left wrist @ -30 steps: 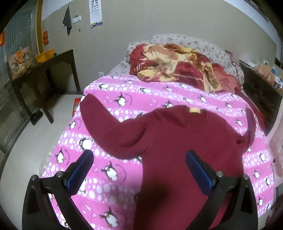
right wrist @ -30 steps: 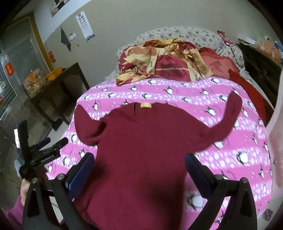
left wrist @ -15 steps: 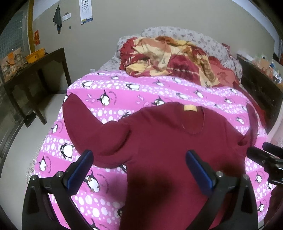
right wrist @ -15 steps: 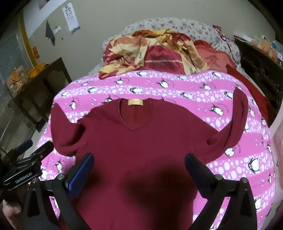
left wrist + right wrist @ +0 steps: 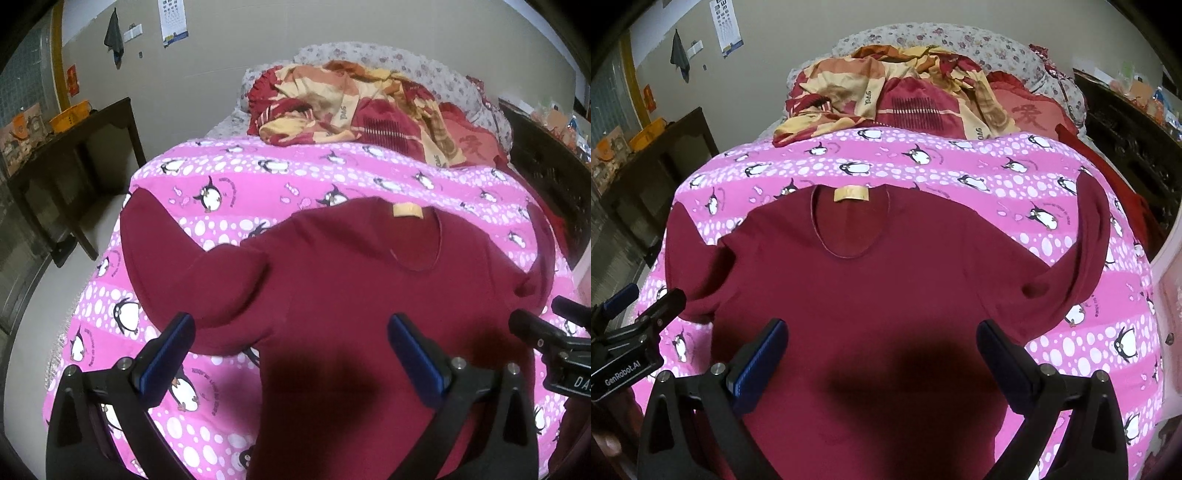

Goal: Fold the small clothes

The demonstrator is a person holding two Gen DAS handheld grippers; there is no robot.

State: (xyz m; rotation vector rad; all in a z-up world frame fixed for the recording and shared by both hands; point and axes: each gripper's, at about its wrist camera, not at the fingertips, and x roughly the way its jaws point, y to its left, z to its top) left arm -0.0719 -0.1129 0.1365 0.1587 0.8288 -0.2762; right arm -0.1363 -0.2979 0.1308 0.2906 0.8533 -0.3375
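Note:
A dark red long-sleeved shirt lies flat, front up, on the pink penguin blanket, with a yellow neck label at the far end. It also shows in the right wrist view, both sleeves spread outward. My left gripper is open and empty, above the shirt's left side near the left sleeve. My right gripper is open and empty, above the shirt's middle. Each gripper shows at the edge of the other's view, the right one and the left one.
A crumpled red and yellow quilt and pillows lie at the head of the bed. A dark wooden table stands at the left by the wall. A dark cabinet stands along the right side.
Both grippers moved forward and lower over the shirt, which looks larger now. The right gripper has come into the left wrist view. The shirt has not moved.

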